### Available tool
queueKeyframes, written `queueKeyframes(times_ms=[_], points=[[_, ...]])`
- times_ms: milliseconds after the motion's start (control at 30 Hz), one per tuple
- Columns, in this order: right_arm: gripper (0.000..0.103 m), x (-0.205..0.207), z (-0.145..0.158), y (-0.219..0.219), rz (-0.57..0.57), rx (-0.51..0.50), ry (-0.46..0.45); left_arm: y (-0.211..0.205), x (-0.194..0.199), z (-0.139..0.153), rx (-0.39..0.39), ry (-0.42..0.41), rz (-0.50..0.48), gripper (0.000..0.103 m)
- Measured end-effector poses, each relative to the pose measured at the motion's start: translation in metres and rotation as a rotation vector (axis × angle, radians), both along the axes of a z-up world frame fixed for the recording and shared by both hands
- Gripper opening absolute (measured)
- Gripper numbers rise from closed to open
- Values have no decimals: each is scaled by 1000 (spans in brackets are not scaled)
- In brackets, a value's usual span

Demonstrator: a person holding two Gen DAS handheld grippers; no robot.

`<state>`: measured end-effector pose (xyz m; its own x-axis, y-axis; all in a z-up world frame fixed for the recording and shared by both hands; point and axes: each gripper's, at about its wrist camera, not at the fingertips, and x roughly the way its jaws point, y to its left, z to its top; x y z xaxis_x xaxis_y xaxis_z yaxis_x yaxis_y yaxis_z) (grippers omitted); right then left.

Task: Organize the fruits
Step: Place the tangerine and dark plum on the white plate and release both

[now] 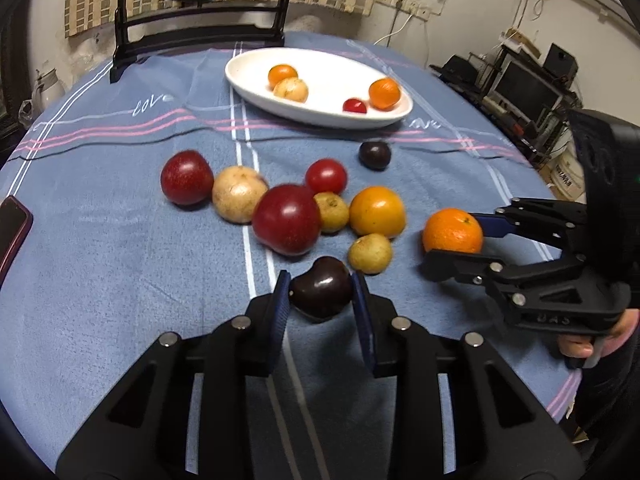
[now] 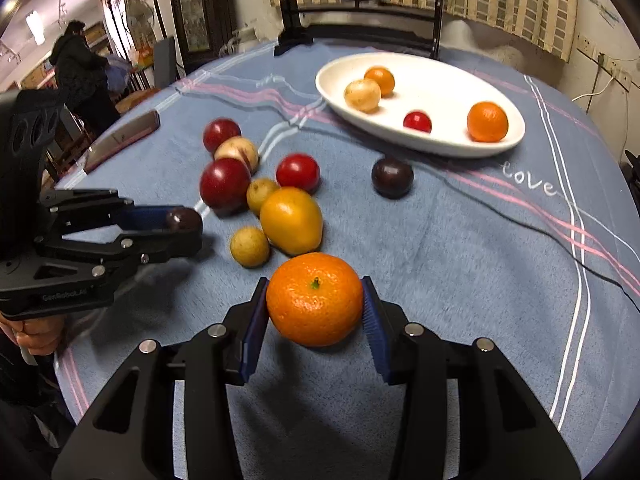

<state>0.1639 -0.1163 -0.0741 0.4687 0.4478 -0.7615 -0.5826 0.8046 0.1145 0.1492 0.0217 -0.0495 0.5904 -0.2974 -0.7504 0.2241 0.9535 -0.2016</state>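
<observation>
My left gripper [image 1: 321, 278] is shut on a dark purple plum [image 1: 320, 296], its blue pads pressing both sides just above the blue cloth. My right gripper [image 2: 314, 284] is shut on an orange mandarin [image 2: 315, 304]. Each gripper also shows in the other view: the right one [image 1: 452, 240] with its mandarin [image 1: 452, 230], the left one [image 2: 192, 230] with its plum [image 2: 184, 219]. Between and beyond them lie several loose fruits: red [image 1: 286, 224], tan [image 1: 239, 194], orange [image 1: 377, 211], and a second dark plum [image 1: 374, 155]. A white oval plate [image 1: 320, 117] farther back holds several small fruits.
A phone [image 1: 12, 228] lies at the cloth's left edge. A black stand [image 1: 200, 44] with a round panel rises behind the plate. A thin dark cable [image 2: 520, 220] crosses the cloth on the right. A person [image 2: 80, 68] stands far off beyond the table.
</observation>
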Motion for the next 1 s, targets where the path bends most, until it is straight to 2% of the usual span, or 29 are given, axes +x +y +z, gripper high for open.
queueKeyframes(times_ms=[133, 267, 433, 500, 633, 733, 933, 1000], points=[[45, 3, 16, -11, -50, 74, -85, 5, 4, 17, -30, -53, -6, 31], [45, 27, 35, -31, -160, 196, -157, 4, 30, 41, -41, -93, -15, 31], [45, 86, 43, -38, -299, 264, -157, -10, 92, 72, -4, -164, -8, 31], [45, 102, 43, -36, -319, 258, -167, -18, 126, 77, 13, -162, -8, 31], [45, 135, 35, -25, -329, 240, -182, -28, 181, 75, 40, -126, 7, 31], [45, 160, 27, -20, -324, 250, -139, -34, 210, 65, 62, -98, 21, 31], [46, 179, 18, -12, -292, 206, -118, -36, 237, 50, 94, -67, 31, 32], [55, 181, 17, -10, -284, 196, -117, -35, 242, 46, 101, -48, 40, 37]])
